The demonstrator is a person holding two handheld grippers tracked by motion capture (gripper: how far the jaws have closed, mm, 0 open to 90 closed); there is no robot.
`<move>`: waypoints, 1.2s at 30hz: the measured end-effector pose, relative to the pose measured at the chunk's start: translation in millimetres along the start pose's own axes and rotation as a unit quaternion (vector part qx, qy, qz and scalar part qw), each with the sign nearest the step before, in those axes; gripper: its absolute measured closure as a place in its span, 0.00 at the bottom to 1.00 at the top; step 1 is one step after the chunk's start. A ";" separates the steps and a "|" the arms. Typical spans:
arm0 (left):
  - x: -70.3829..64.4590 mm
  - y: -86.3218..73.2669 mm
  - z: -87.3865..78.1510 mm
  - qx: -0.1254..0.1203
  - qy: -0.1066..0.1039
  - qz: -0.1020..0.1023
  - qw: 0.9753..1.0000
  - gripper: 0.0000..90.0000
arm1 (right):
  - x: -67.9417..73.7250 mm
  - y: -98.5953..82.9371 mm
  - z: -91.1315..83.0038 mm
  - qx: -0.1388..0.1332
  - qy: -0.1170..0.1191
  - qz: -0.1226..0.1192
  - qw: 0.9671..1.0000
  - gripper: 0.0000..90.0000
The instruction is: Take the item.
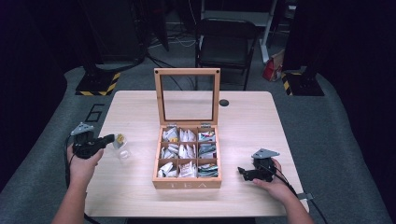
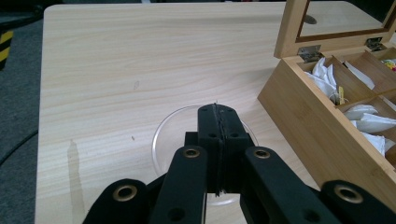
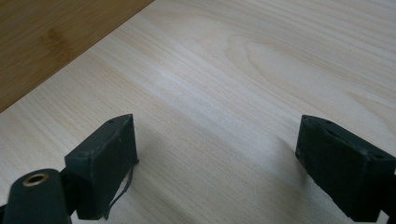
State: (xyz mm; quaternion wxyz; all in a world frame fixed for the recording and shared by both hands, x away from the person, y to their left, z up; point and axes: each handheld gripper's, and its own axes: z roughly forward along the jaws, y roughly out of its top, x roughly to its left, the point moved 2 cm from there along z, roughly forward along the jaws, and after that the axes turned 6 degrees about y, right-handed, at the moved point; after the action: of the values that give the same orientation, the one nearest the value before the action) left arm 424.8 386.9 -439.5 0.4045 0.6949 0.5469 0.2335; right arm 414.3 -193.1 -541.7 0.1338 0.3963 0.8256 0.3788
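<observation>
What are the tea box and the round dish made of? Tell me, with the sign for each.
Tea box: looks like light bamboo or wood, matte, with visible grain; its raised lid has a clear pane, glass or plastic.
Round dish: clear glass or plastic, since the table's grain shows through it.

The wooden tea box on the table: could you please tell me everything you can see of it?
The tea box is light wood, square, with TEA lettered on its front wall. Its glass-paned lid stands open and upright on two metal hinges at the back. Inside, wooden dividers make nine compartments, all holding tea bags, mostly white. It sits flat at the middle of the table, between the two grippers, and neither touches it.
</observation>
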 end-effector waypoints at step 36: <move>-16.5 6.9 -3.3 0.002 -0.015 0.014 1.000 0.64 | -0.1 0.0 0.0 0.000 0.000 0.000 1.000 0.13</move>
State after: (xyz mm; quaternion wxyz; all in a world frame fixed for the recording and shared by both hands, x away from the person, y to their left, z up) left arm 421.4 371.8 -430.1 0.4080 0.7068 0.5315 0.2270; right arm 414.3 -193.2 -541.6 0.1341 0.3961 0.8257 0.3786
